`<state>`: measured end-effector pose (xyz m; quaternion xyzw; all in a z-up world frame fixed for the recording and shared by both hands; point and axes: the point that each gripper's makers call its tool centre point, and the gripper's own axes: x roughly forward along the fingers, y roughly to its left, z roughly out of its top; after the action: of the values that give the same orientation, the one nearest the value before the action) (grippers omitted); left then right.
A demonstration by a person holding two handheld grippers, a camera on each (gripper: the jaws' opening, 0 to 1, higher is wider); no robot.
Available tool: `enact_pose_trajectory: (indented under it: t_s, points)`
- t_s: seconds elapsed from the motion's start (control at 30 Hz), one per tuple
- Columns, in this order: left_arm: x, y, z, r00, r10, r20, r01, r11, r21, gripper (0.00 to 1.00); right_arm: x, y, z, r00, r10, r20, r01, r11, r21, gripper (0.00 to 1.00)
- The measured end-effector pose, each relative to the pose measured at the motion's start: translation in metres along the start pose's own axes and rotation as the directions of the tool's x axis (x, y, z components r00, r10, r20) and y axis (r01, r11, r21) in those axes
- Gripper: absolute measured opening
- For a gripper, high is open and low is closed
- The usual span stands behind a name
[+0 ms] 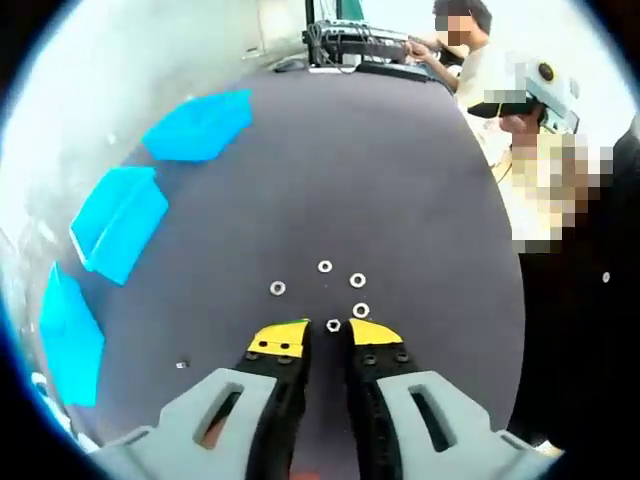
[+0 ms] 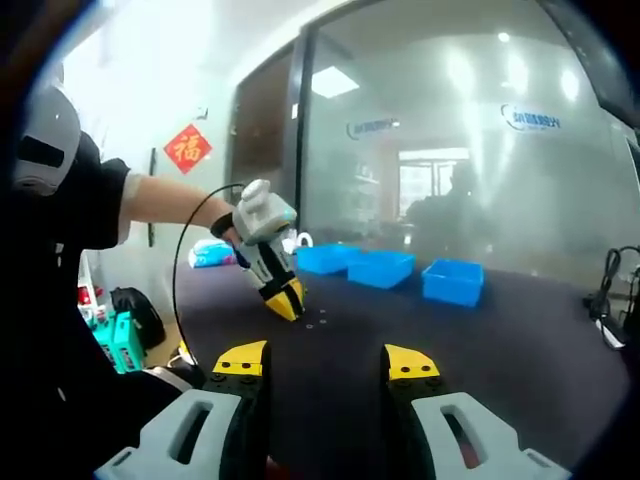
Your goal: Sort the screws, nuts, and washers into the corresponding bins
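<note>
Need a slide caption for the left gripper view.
Left gripper closing on a nut on the dark table, three blue bins alongside.

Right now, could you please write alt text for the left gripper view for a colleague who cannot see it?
The left gripper reaches over a dark table, its yellow-tipped jaws slightly apart around a small nut, with four washers scattered just beyond. Three blue bins line the table's left edge, and people sit at the far side.

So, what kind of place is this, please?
Probably an office or lab. A glass partition wall bears a company logo, cabled electronic equipment sits at the far end of the dark table, and ceiling panel lights are on.
</note>
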<state>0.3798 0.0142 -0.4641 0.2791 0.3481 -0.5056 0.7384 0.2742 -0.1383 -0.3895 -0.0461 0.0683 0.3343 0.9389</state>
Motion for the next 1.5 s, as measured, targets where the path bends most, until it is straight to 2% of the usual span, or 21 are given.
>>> enact_pose_trajectory:
  t_s: [0.17,0.27,0.43,0.57,0.7,0.77,0.8,0.83,0.87,0.93,0.97,1.0,1.1,1.17,1.2,1.27,1.33,1.4,1.43,1.47,1.5]
  points:
    - [0.002,-0.004,0.001,1.0,-0.006,0.006,0.006,1.0,0.018,0.02,0.002,0.002,0.001,1.0,0.004,-0.001,-0.004,1.0,-0.005,0.39]
    - [0.001,-0.003,-0.001,1.0,-0.005,0.01,0.006,1.0,-0.008,0.02,0.003,0.004,0.002,1.0,0.009,0.003,-0.009,1.0,-0.004,0.39]
    - [-0.003,-0.004,-0.002,0.999,0.002,0.051,0.001,0.998,-0.061,0.01,0.002,0.006,0.003,1.0,0.012,0.002,-0.012,1.0,-0.006,0.39]
    - [-0.009,-0.001,0.003,0.99,0.041,0.132,-0.027,0.994,-0.106,0.01,0.002,0.005,0.004,1.0,0.009,0.006,-0.009,1.0,-0.01,0.39]
    - [-0.022,0.005,0.009,0.972,0.101,0.213,-0.065,0.984,-0.167,0.01,0.003,0.005,0.008,1.0,0.009,0.013,-0.009,1.0,-0.012,0.39]
    - [-0.031,0.018,0.01,0.948,0.197,0.25,-0.144,0.966,-0.214,0.01,0.004,0.006,0.01,1.0,0.009,0.016,-0.008,1.0,-0.015,0.39]
    - [-0.037,0.026,0.009,0.932,0.254,0.259,-0.2,0.955,-0.219,0.01,0.004,0.006,0.011,1.0,0.009,0.019,-0.008,1.0,-0.016,0.39]
    - [-0.042,0.03,0.009,0.917,0.284,0.279,-0.227,0.949,-0.221,0.01,0.005,0.006,0.011,1.0,0.01,0.02,-0.01,1.0,-0.015,0.39]
    - [-0.047,0.032,0.01,0.901,0.31,0.304,-0.238,0.938,-0.252,0.01,0.006,0.007,0.012,1.0,0.012,0.023,-0.012,1.0,-0.014,0.39]
    - [-0.056,0.035,0.009,0.881,0.334,0.334,-0.235,0.923,-0.303,0.01,0.007,0.008,0.013,1.0,0.014,0.024,-0.014,1.0,-0.018,0.39]
    - [-0.061,0.038,0.009,0.863,0.361,0.354,-0.248,0.913,-0.325,0.01,0.008,0.009,0.014,1.0,0.016,0.025,-0.016,1.0,-0.02,0.39]
    - [-0.068,0.043,0.009,0.838,0.398,0.374,-0.27,0.897,-0.35,0.01,0.009,0.01,0.015,1.0,0.018,0.026,-0.017,1.0,-0.021,0.39]
    - [-0.083,0.052,-0.001,0.789,0.481,0.381,-0.321,0.853,-0.412,0.01,0.01,0.011,0.019,0.999,0.018,0.034,-0.017,0.999,-0.03,0.39]
    - [-0.093,0.057,-0.007,0.745,0.54,0.39,-0.345,0.814,-0.468,0.01,0.011,0.008,0.023,0.999,0.005,0.047,-0.004,1.0,-0.028,0.39]
    - [-0.098,0.058,-0.008,0.719,0.567,0.403,-0.344,0.793,-0.502,0.01,0.011,0.006,0.025,0.998,-0.002,0.055,0.003,1.0,-0.022,0.39]
    - [-0.105,0.057,-0.013,0.684,0.602,0.412,-0.359,0.77,-0.528,0.01,0.011,0.001,0.029,0.998,-0.013,0.069,0.014,1.0,-0.009,0.39]
    - [-0.113,0.055,-0.015,0.641,0.634,0.432,-0.376,0.75,-0.544,0.01,0.011,0.0,0.032,0.997,-0.018,0.077,0.018,1.0,-0.004,0.39]
    - [-0.116,0.053,-0.024,0.621,0.668,0.411,-0.399,0.72,-0.568,0.01,0.012,0.002,0.034,0.997,-0.009,0.077,0.01,1.0,-0.01,0.39]
    - [-0.12,0.053,-0.026,0.596,0.688,0.414,-0.403,0.702,-0.588,0.01,0.013,0.002,0.034,0.997,-0.008,0.076,0.009,1.0,-0.012,0.39]
    - [-0.123,0.053,-0.029,0.577,0.703,0.416,-0.4,0.687,-0.607,0.01,0.013,0.003,0.035,0.997,-0.006,0.077,0.007,1.0,-0.014,0.39]
    - [-0.126,0.053,-0.033,0.568,0.715,0.407,-0.4,0.673,-0.622,0.01,0.013,0.004,0.035,0.997,-0.003,0.077,0.004,1.0,-0.013,0.39]
